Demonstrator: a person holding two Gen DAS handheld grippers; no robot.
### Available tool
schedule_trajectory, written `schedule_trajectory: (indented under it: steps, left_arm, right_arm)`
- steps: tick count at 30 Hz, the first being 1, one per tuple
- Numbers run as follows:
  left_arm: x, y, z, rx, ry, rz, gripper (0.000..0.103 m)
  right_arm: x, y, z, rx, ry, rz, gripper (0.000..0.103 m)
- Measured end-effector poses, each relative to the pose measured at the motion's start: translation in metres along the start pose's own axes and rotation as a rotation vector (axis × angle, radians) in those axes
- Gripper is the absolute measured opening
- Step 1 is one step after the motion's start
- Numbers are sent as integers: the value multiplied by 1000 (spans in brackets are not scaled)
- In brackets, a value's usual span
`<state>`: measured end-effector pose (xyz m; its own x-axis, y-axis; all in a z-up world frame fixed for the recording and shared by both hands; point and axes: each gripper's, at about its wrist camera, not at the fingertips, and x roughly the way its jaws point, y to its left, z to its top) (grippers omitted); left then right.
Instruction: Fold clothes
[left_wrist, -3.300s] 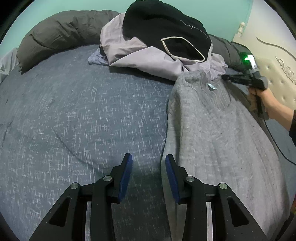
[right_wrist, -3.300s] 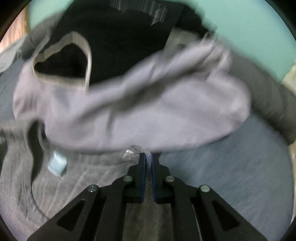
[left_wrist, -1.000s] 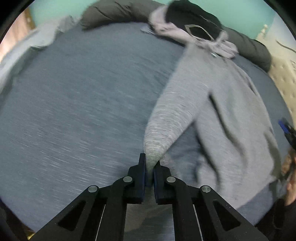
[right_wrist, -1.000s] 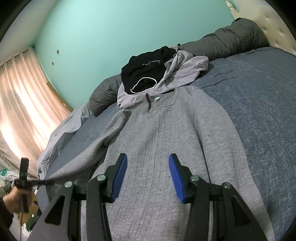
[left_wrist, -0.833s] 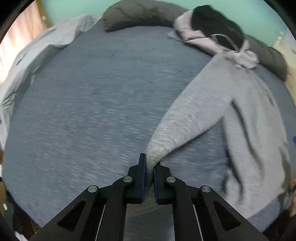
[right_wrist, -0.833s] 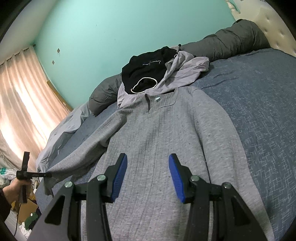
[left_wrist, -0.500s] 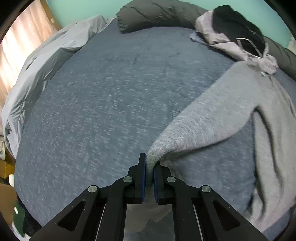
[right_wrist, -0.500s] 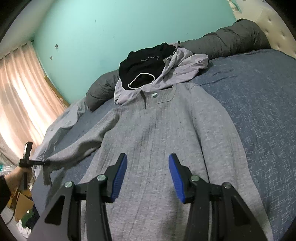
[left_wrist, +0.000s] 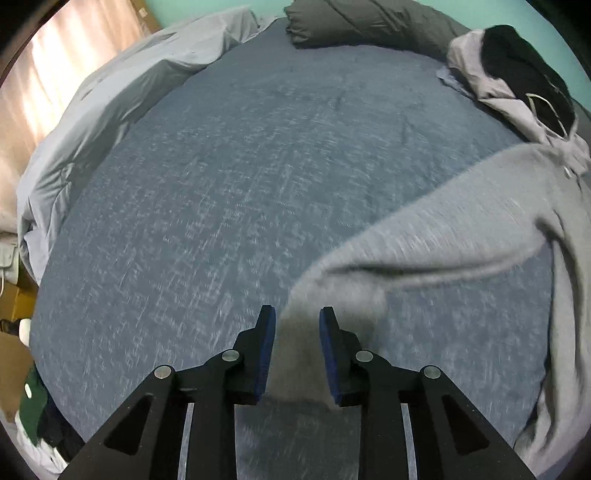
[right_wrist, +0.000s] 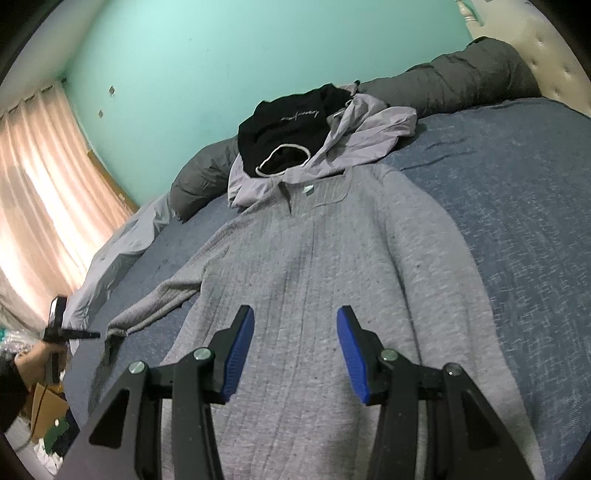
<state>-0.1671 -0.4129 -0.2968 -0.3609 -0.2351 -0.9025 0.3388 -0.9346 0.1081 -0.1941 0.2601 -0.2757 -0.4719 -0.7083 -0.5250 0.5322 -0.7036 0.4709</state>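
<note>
1. Grey sweater (right_wrist: 332, 280) lay flat on the blue bed cover (right_wrist: 517, 206), front side up, with its collar toward the far edge of the bed.
2. Its collar touched a pile of clothes (right_wrist: 306, 140) at that far edge: a light purple top with a black top on it.
3. A long dark grey pillow (right_wrist: 454, 85) ran along the far edge behind the pile, by the green wall (right_wrist: 221, 55).
4. One sleeve (left_wrist: 424, 243) of the sweater was stretched out toward the near left corner of the bed.
5. The left gripper (left_wrist: 297, 347) was over the end of that sleeve. Its jaws were opening. The blurry cuff was between the blue pads (left_wrist: 266, 350), and they were not pressing on it.
6. In the right wrist view, the left gripper (right_wrist: 86, 335) was small, just beside the cuff, with a hand (right_wrist: 35, 360) holding it.
7. The right gripper (right_wrist: 295, 350) was above the lower part of the sweater. Its jaws were apart and held nothing.
8. A pale grey blanket (left_wrist: 110, 110) was bunched along the left edge of the bed, near the pink curtains (right_wrist: 40, 206).
</note>
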Motion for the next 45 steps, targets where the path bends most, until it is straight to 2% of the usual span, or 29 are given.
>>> schedule_trajectory:
  steps: [4, 6, 7, 9, 14, 18, 22, 25, 33, 35, 36, 37, 39, 41, 45]
  left_arm:
    - [-27, -10, -24, 1, -24, -82, 29]
    - [-41, -21, -34, 18, -36, -126, 31]
    - [-49, -28, -40, 30, -43, -147, 33]
    - [-64, -42, -53, 54, -57, -194, 34]
    - [-92, -77, -80, 94, -80, -296, 36]
    - [-109, -98, -96, 142, -101, -358, 37]
    - [-122, -111, -109, 181, -113, -387, 37]
    - [-128, -119, -117, 206, -116, -393, 40]
    - [-135, -123, -129, 214, -114, -401, 43]
    - [-136, -121, -130, 208, -113, -405, 43]
    - [-135, -120, -131, 205, -109, -405, 43]
    - [-134, -120, -131, 204, -105, -402, 43]
    - [-133, -118, -131, 199, -99, -393, 43]
    - [-132, -117, -131, 192, -99, -390, 43]
    - [-130, -118, -130, 188, -98, -395, 43]
  right_arm:
    - [-28, -12, 10, 54, -10, -31, 47]
    - [-45, -23, 17, 90, 14, -52, 50]
    - [-54, -29, 18, 86, 36, -66, 55]
    - [-72, -39, 19, 77, 82, -94, 57]
    - [-101, -74, 2, 63, 281, -235, 57]
    - [-114, -95, -23, 48, 399, -272, 57]
    - [-123, -123, -48, 135, 461, -304, 58]
    - [-121, -128, -58, 162, 481, -261, 58]
    - [-99, -125, -78, 104, 552, -288, 57]
    - [-96, -122, -82, 66, 557, -299, 39]
    - [-98, -121, -80, 59, 548, -292, 22]
    - [-101, -119, -79, 52, 539, -284, 12]
    - [-105, -116, -77, 39, 520, -269, 6]
    - [-109, -113, -74, 25, 501, -253, 6]
    - [-137, -120, -47, 18, 415, -284, 5]
